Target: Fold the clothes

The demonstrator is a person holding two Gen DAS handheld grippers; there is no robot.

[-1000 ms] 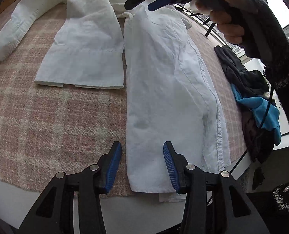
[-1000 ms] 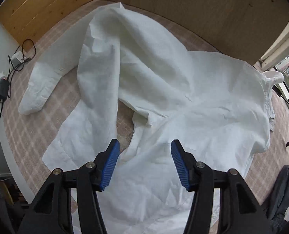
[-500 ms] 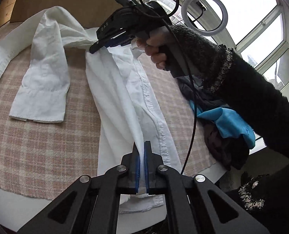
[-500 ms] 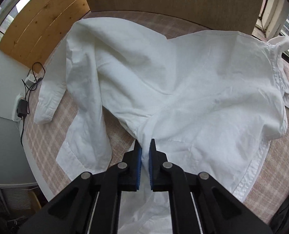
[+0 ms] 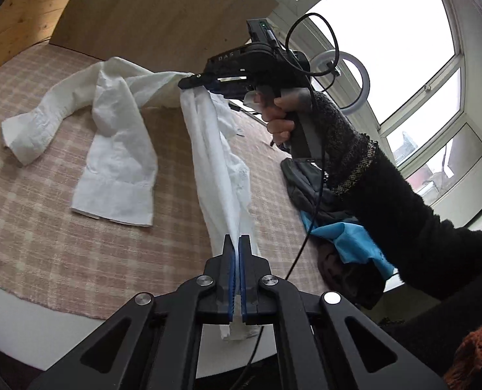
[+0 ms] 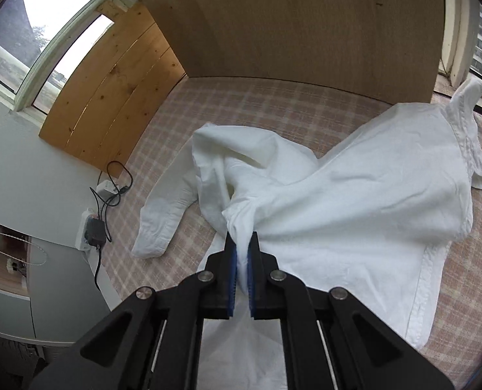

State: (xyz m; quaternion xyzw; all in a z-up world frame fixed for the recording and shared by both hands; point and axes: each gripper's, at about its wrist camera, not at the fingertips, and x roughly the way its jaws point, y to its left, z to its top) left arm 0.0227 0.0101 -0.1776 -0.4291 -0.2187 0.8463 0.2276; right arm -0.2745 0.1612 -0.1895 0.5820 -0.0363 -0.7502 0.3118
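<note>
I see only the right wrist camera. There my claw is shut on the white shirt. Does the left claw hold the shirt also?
Observer: Yes. The left claw is shut on the white shirt, at the end near the table's front edge.
Operator: Does the cloth between the two claws lie flat?
Observer: No. The right claw holds its end raised above the plaid tablecloth, and the strip slopes down to the left claw.
Operator: Is anything else on that side?
Observer: A pile of dark and blue clothes lies at the table's edge, below the right sleeve.
</note>
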